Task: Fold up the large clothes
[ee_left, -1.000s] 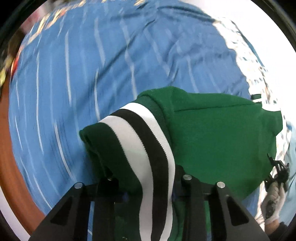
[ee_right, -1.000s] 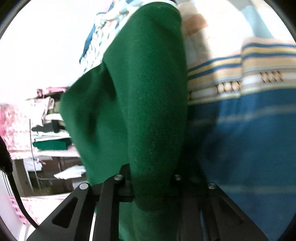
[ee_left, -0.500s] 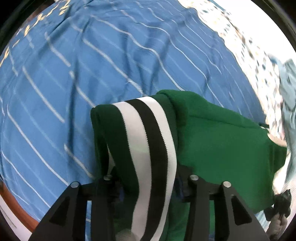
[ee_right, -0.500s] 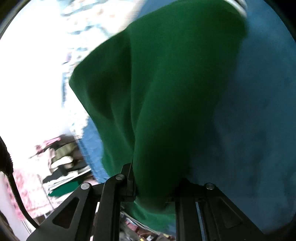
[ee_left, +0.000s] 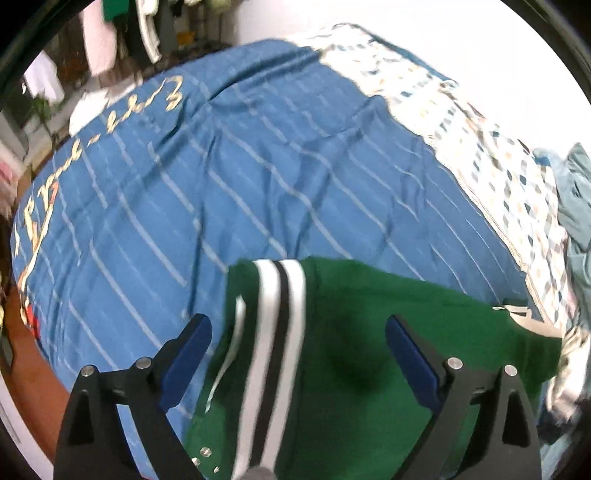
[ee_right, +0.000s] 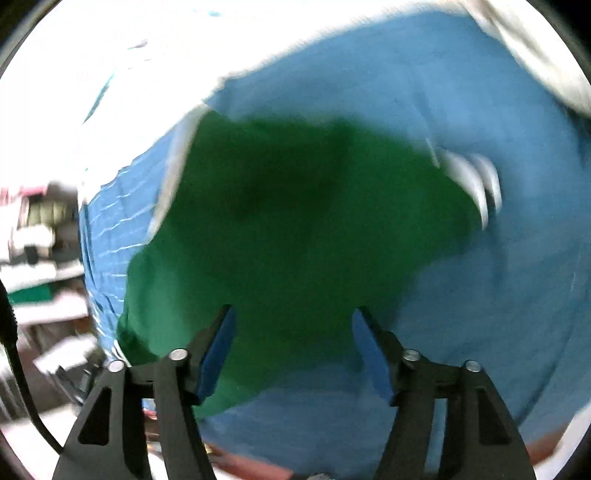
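A green garment (ee_left: 388, 332) with a white-and-black striped band (ee_left: 277, 332) lies on a blue striped bedcover (ee_left: 221, 184). My left gripper (ee_left: 295, 343) hovers above the striped band, its jaws opening wide, and its blue pads touch no cloth. In the blurred right wrist view the same green garment (ee_right: 288, 229) lies spread on the blue cover (ee_right: 480, 295), its striped band (ee_right: 472, 181) at the far right. My right gripper (ee_right: 291, 339) hangs above the garment's near edge with jaws opening, nothing pressed between the pads.
A patterned white quilt (ee_left: 498, 155) and a light blue cloth (ee_left: 576, 206) lie at the bed's right side. Hanging clothes (ee_left: 122, 33) and clutter stand beyond the far edge. Shelves with stacked textiles (ee_right: 33, 236) are left of the bed.
Both grippers were shut on the green garment and have let it go, jaws now wide. The garment has dropped flat onto the bedcover, and both grippers have lifted away from it.
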Available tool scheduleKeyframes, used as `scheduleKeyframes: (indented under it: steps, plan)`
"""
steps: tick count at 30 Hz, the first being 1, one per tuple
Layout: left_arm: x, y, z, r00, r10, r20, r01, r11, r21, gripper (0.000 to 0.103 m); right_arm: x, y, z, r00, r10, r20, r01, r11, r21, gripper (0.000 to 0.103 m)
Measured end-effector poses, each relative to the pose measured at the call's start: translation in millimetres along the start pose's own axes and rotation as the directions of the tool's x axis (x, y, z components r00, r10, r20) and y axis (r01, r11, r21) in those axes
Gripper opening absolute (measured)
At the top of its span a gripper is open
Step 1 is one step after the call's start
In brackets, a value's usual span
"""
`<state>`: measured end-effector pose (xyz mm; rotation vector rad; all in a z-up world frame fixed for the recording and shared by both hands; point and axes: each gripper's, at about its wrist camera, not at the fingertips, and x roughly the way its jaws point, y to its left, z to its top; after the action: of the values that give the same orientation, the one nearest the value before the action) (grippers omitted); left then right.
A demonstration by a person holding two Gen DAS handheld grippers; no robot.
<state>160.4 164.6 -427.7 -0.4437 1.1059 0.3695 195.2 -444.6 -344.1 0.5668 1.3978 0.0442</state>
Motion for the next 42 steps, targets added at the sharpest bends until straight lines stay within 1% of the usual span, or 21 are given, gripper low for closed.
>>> scheduleKeyframes:
  steps: [2,4,6,7,8,9,10,14,15,20,22,24,26,28,29,30,33,35,37,40,42]
  plan:
    - [17.6,-17.5,-5.2,0.999,0.05,0.002,-0.05,0.998,0.036,0.096,6.2,18.8,41.0,0.997,-0.015,0.071,0.023,0.992,-0.123,0.076]
    - [43.5,-34.6,-15.7,0.997,0.071,-0.042,-0.068,0.995,0.074,0.096,25.0,29.2,76.9,0.996,-0.023,0.083,0.039,0.978,-0.205,0.076]
    - [64.0,-45.0,-27.1,0.99,0.13,-0.051,-0.124,0.986,0.11,0.096,60.7,45.3,112.0,1.0,-0.024,0.016,0.027,0.961,-0.275,0.076]
    - [70.5,-48.2,-31.6,0.984,0.174,-0.045,-0.167,0.977,0.132,0.096,75.7,52.5,123.1,0.999,-0.011,-0.031,0.002,0.962,-0.274,0.071]
    - [78.4,-51.4,-36.5,0.973,0.227,-0.031,-0.219,0.962,0.162,0.096,86.5,41.2,128.1,0.997,0.012,-0.074,-0.032,0.963,-0.268,0.031]
    - [85.0,-51.9,-39.3,0.966,0.255,-0.036,-0.245,0.953,0.177,0.096,95.1,50.7,134.4,0.997,0.014,-0.078,-0.034,0.963,-0.268,0.009]
    - [90.8,-50.8,-40.6,0.961,0.271,-0.05,-0.258,0.949,0.182,0.096,95.6,59.0,139.4,0.998,0.005,-0.057,-0.02,0.96,-0.28,0.007]
    - [102.4,-42.1,-44.0,0.962,0.263,-0.07,-0.245,0.948,0.202,0.103,69.8,72.5,149.1,0.994,0.093,0.055,-0.073,0.956,-0.285,0.007]
    - [103.5,-40.3,-44.1,0.965,0.253,-0.069,-0.235,0.951,0.199,0.103,70.6,78.1,154.2,0.994,0.088,0.071,-0.064,0.954,-0.292,0.007]
    - [118.1,-30.7,-38.2,0.979,0.181,-0.092,-0.168,0.977,0.135,0.103,125.4,59.4,172.2,0.999,-0.04,0.012,0.042,0.967,-0.249,0.007]
    - [121.2,-27.9,-35.5,0.981,0.168,-0.093,-0.156,0.98,0.12,0.103,150.1,50.1,179.5,0.994,-0.083,-0.064,0.069,0.978,-0.199,0.008]
    - [120.8,-27.1,-33.3,0.98,0.167,-0.11,-0.152,0.98,0.127,0.103,146.5,48.4,184.3,0.993,-0.086,-0.075,0.073,0.985,-0.158,0.016]
    - [115.3,-27.6,-29.0,0.973,0.185,-0.137,-0.168,0.977,0.128,0.103,121.5,53.7,181.5,0.993,-0.115,0.012,0.115,0.978,-0.176,0.035]
    - [94.3,-28.8,-20.9,0.974,0.195,-0.112,-0.184,0.978,0.099,0.103,76.6,59.7,169.9,0.977,-0.099,0.187,0.14,0.965,-0.221,0.036]
    - [82.3,-30.6,-18.7,0.977,0.189,-0.093,-0.182,0.98,0.085,0.103,54.6,62.3,162.4,0.965,-0.069,0.252,0.132,0.961,-0.243,0.041]
    - [66.6,-34.8,-15.8,0.977,0.201,-0.072,-0.196,0.978,0.073,0.103,42.3,64.5,157.3,0.963,-0.039,0.265,0.112,0.958,-0.264,0.043]
    - [46.2,-52.1,-7.2,0.982,0.183,-0.036,-0.181,0.982,0.051,0.103,27.2,77.6,139.1,0.978,-0.008,0.207,0.076,0.944,-0.322,0.043]
    - [59.2,-66.4,4.0,0.981,0.19,-0.04,-0.188,0.981,0.049,0.103,45.4,91.7,124.7,0.995,0.057,0.084,-0.025,0.939,-0.342,0.043]
    - [85.4,-75.1,15.3,0.971,0.234,-0.052,-0.232,0.972,0.043,0.103,78.1,108.0,108.9,0.997,0.075,-0.035,-0.082,0.931,-0.354,0.042]
    - [139.6,-69.4,27.7,0.946,0.304,-0.114,-0.299,0.952,0.06,0.103,131.8,130.6,92.2,0.993,0.03,-0.118,-0.075,0.915,-0.396,0.036]
    - [157.7,-67.3,33.9,0.941,0.322,-0.1,-0.313,0.945,0.092,0.103,171.6,138.2,92.1,0.994,-0.06,-0.092,0.017,0.912,-0.409,0.036]
